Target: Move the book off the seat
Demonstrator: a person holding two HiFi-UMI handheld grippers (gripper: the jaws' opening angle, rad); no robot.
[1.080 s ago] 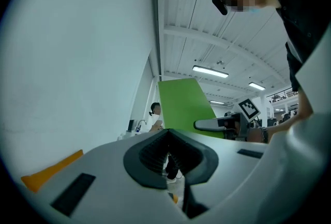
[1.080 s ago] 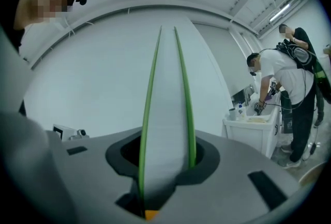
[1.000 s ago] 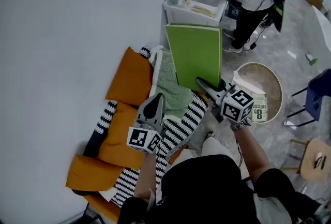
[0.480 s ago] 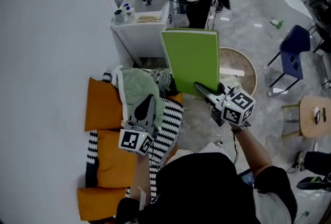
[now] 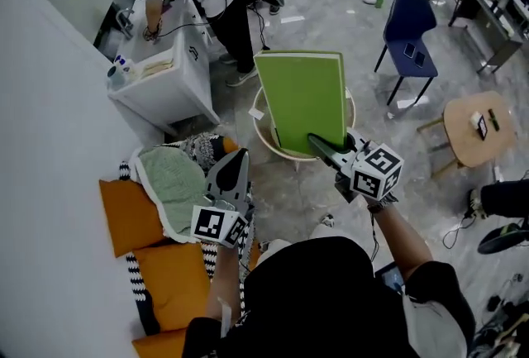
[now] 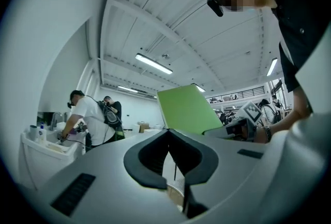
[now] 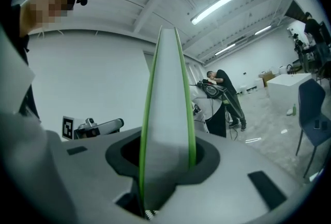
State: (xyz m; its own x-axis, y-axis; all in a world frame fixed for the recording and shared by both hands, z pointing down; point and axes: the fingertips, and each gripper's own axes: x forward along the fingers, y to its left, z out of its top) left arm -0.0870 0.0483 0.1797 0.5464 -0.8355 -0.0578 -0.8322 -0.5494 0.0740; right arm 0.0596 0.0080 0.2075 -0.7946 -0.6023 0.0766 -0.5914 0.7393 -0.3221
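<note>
While right claw (image 5: 328, 151) grips book (image 5: 302, 100) by lower edge, it looks stiff, light, slick-covered; left claw (image 5: 232, 168) clenched, empty.

Black short sleeves (image 5: 434, 286); grey left hand-held gripper (image 5: 235, 156), right hand-held gripper (image 5: 316, 140), square-marked cubes (image 5: 378, 169)

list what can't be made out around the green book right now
- Green book far cover: faces away in the head view; right gripper view shows only its page edge.
- Round bin contents: head view, book covers it.
- Sofa near end: head view, hidden by the person's body.
</note>
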